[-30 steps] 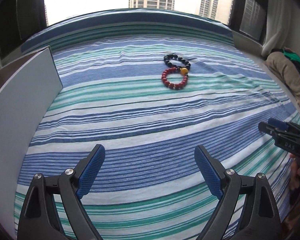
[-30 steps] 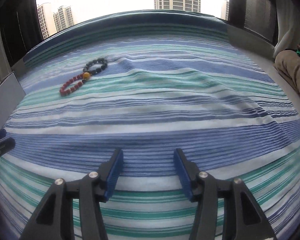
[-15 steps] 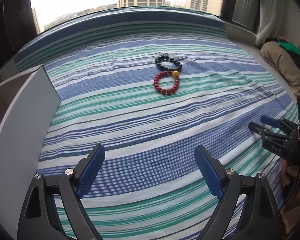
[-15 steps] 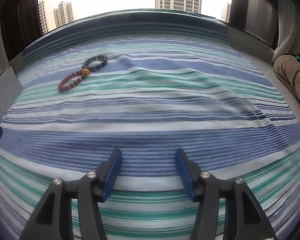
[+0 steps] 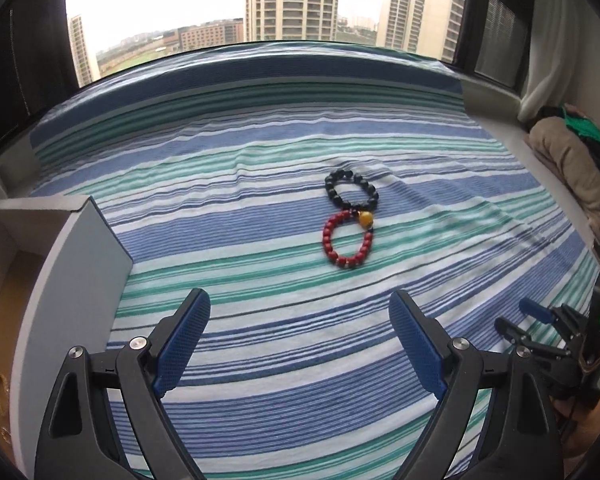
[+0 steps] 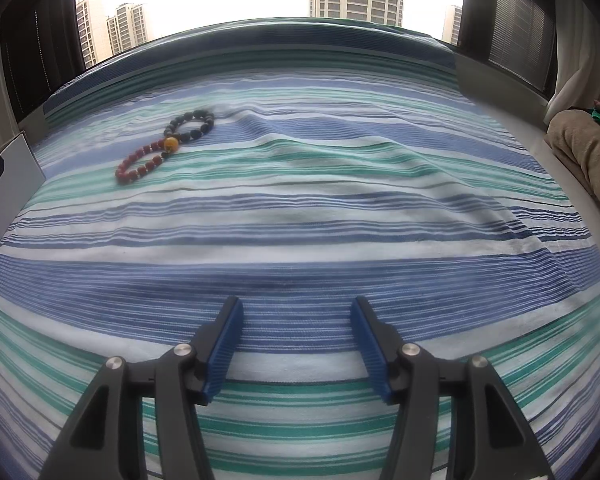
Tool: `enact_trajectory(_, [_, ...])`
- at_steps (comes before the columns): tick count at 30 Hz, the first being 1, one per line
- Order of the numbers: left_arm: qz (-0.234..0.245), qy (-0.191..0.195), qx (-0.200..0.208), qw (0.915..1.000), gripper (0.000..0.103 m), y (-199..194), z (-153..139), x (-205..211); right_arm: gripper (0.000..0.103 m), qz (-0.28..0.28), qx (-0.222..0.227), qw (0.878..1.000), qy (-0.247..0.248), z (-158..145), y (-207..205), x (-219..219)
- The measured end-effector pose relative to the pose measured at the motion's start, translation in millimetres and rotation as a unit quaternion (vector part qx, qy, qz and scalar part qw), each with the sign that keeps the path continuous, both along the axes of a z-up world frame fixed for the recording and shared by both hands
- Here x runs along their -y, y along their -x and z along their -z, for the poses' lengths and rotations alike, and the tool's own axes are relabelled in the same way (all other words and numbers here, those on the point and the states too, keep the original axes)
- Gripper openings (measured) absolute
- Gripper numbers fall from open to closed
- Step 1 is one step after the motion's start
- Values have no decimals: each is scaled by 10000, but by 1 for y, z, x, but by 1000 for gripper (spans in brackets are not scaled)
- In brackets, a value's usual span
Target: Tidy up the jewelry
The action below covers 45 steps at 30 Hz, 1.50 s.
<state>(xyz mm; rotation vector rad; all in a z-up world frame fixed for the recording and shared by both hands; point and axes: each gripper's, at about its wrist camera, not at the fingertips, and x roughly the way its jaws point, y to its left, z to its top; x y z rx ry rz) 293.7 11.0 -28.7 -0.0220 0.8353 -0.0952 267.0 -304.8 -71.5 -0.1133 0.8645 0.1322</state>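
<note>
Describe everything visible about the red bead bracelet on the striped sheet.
The red bead bracelet is a closed loop of glossy, rounded dark-red beads with one larger amber-yellow bead at its far end. It lies flat on the blue, green and white striped sheet, its far end meeting the black bead bracelet so the two form a figure eight. Neither gripper touches it.

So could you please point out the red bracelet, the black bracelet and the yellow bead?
red bracelet (image 5: 329, 240): left wrist view, on its left-hand beads.
black bracelet (image 5: 332, 190): left wrist view, on its left-hand beads.
yellow bead (image 5: 366, 220): left wrist view, on its middle.
</note>
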Motion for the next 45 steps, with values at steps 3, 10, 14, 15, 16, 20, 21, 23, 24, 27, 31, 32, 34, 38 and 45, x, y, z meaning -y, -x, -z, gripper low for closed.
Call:
enact_trajectory(3, [131,170,-102,9997,92,-14,5,5,57,3,0,10000,1,0,0,0])
enact_trajectory(10, [1041,-506,-551,9918,92,-47,38,63,57,5,1,10000,8,0,1,0])
enact_trajectory(14, [859,-640,-354,9936,75,-83,47,77,57,6,1,10000,8,0,1,0])
enact_trajectory(15, [854,-596,-375,9939,71,-91,50,80,57,6,1,10000,7,0,1,0])
enact_trajectory(16, [865,-521,-426,9940,67,-99,52,83,57,7,0,10000,7,0,1,0])
enact_trajectory(20, [905,-454,-709,9923,51,-128,65,99,57,7,0,10000,8,0,1,0])
enact_trajectory(21, [876,-494,-813,9916,48,-135,69,102,57,8,0,10000,7,0,1,0])
enact_trajectory(23, [686,-444,-1046,9912,46,-147,77,102,57,7,0,10000,7,0,1,0])
enact_trajectory(24, [589,-336,-983,9928,46,-148,77,100,57,8,-1,10000,6,0,1,0])
enact_trajectory(27, [513,-329,-927,9938,40,-147,77,99,57,9,-1,10000,9,0,1,0])
enact_trajectory(31, [489,-162,-890,9947,15,-137,73,88,57,10,-1,10000,10,0,1,0])
enact_trajectory(32, [415,-11,-867,9954,15,-134,72,78,57,10,-2,10000,8,0,1,0])
enact_trajectory(34, [311,605,-739,9949,15,-122,65,57,57,11,-2,10000,10,0,1,0])
enact_trajectory(38, [307,1833,-271,9822,15,-80,35,14,57,13,-1,10000,17,0,1,0])
enact_trajectory(45, [313,3531,430,9341,15,2,-21,-55,57,12,0,10000,46,1,1,0])
